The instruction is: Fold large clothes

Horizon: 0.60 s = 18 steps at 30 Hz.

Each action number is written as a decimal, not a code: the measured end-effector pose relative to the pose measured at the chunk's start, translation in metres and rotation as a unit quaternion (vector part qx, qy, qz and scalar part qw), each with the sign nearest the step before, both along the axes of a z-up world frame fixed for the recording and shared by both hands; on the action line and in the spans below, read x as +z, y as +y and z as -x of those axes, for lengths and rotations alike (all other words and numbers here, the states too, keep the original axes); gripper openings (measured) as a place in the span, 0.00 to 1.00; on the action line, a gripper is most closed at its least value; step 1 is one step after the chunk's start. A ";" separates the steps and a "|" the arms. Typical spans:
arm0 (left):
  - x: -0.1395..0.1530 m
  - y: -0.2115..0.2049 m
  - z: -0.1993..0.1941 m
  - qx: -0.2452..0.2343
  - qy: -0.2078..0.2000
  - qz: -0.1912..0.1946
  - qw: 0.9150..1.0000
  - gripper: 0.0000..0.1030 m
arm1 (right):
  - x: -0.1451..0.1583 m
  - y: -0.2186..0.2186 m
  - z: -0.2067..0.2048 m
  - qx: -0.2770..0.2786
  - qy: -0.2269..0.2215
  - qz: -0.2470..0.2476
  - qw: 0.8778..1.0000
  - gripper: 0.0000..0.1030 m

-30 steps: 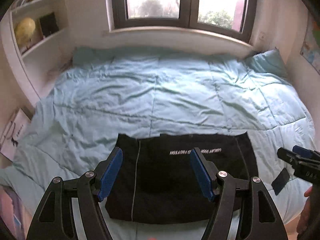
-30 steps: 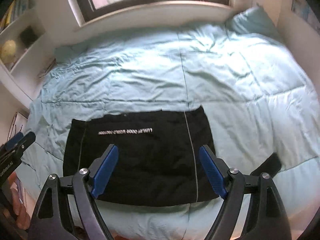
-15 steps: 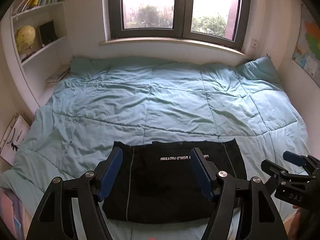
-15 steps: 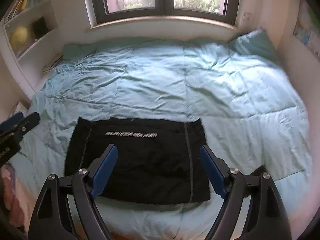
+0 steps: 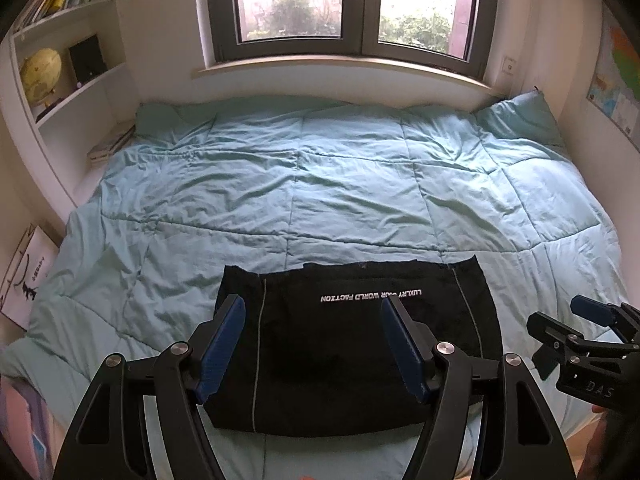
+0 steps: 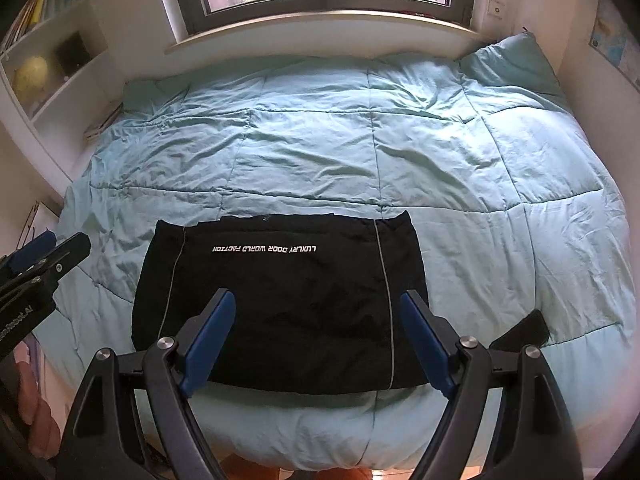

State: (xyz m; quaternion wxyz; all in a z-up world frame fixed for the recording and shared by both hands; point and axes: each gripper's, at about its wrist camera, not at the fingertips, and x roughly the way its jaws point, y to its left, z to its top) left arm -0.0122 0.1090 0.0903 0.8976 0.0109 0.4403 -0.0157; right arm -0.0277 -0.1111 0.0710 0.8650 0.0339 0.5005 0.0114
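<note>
Two grippers up over the near edge of the bed, both with jaws spread wide and nothing between the blue pads. Left gripper [image 5: 314,344] aimed down at the black garment [image 5: 360,360], hanging above it, not touching. Right gripper [image 6: 316,340] likewise above the same cloth, pads clear of the fabric.

Black garment folded into a flat, roughly square block, lying on the light blue quilt [image 5: 320,184] close to the near edge of the bed, a little toward the near side's middle. White lettering [image 6: 264,249] across the far part of the block, reading upside down from both wrist views. Thin pale seam lines down the left and right parts of the cloth. Small black piece [image 6: 520,330] lying on the quilt just to the right of the folded block, partly hidden behind the right gripper's finger; cannot tell whether joined to the garment.

Beyond the quilt: window [image 5: 352,4] above a pale sill, blue pillow [image 5: 516,116] in the far right corner, white shelves at left with a globe [image 5: 40,76] and books, map [image 5: 616,76] on the right wall.
</note>
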 end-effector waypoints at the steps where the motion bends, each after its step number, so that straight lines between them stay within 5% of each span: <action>1: -0.001 -0.001 0.000 0.001 0.001 -0.002 1.000 0.70 | -0.001 0.000 0.000 0.001 0.001 0.001 1.000 0.83; 18: -0.008 -0.004 -0.006 0.000 0.012 -0.011 1.000 0.70 | -0.013 -0.002 -0.011 0.000 0.018 -0.003 1.000 0.83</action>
